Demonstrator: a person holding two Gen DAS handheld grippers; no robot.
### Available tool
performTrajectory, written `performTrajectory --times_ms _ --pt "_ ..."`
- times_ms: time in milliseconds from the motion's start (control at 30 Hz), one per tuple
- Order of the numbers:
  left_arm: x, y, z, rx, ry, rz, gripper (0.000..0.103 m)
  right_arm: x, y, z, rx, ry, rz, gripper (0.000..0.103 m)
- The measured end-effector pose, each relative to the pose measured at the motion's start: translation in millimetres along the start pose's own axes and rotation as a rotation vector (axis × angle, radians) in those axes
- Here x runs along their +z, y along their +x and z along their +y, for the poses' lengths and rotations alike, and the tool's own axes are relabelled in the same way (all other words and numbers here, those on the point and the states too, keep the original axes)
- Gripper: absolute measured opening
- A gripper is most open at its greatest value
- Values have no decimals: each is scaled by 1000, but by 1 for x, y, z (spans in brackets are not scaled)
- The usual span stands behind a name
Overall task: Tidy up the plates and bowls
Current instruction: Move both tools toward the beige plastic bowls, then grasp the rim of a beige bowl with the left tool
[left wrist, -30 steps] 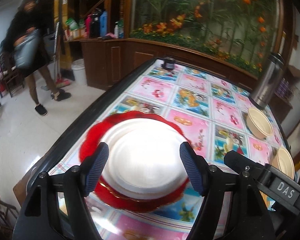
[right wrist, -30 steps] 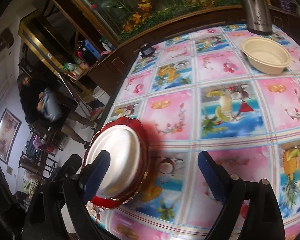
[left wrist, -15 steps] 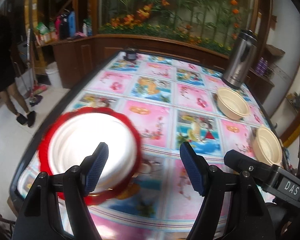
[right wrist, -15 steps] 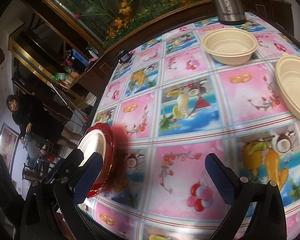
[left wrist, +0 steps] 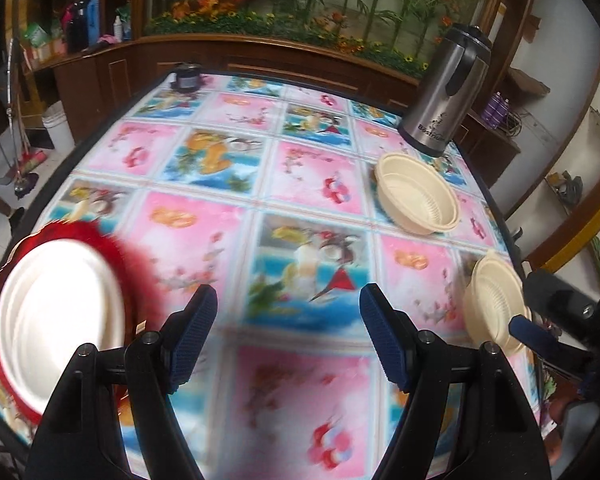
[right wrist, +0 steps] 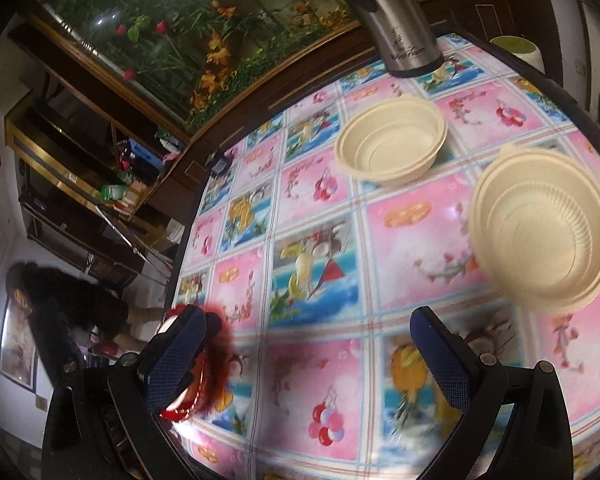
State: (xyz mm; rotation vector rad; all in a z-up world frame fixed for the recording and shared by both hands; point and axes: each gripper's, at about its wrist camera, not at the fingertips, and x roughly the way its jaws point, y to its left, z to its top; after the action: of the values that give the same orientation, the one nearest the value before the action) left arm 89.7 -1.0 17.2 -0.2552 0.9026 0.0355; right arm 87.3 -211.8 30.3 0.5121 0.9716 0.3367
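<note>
A white plate (left wrist: 56,316) rests on a red-rimmed plate (left wrist: 112,248) at the table's near left edge. My left gripper (left wrist: 288,332) hangs open over bare tablecloth to the right of them, with nothing between its fingers. Two cream bowls stand apart at the right: the far bowl (left wrist: 418,200) (right wrist: 392,144) by the flask, and the near bowl (left wrist: 494,304) (right wrist: 540,232). My right gripper (right wrist: 312,356) is wide open and empty, short of the near bowl and to its left. Its left finger hides most of the red plate (right wrist: 216,360).
A steel flask (left wrist: 446,92) (right wrist: 396,20) stands at the far right of the patterned table (left wrist: 300,184). At the far left edge sits a small dark jar (left wrist: 186,76). A person (right wrist: 72,304) bends over on the floor beyond the table's left side. A wooden cabinet with plants lines the back.
Both grippers have swung right across the table. The plates slid from between my left fingers to the left edge of view, and both bowls came nearer. The right jaws opened slightly wider.
</note>
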Motion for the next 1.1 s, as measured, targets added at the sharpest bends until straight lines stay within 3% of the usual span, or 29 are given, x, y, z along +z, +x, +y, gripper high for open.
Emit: performTrajectory --times_ms 233,633,867,967,1067,1100 --pt "33 44 -44 -30 14 41 74 56 4 -27 -34 30 0 103" --pt "77 131 -86 -24 -24 110 73 130 63 -97 -84 153 74 102" --pt "87 162 -102 -25 -35 120 73 151 91 -108 -119 147 114 94" --pt "89 172 -106 -15 -31 126 73 154 105 -112 -145 147 144 83" --pt "89 180 -108 4 -17 127 55 157 117 -114 -180 140 157 73" --pt "88 183 -109 16 -8 132 45 157 120 -115 -189 141 164 69"
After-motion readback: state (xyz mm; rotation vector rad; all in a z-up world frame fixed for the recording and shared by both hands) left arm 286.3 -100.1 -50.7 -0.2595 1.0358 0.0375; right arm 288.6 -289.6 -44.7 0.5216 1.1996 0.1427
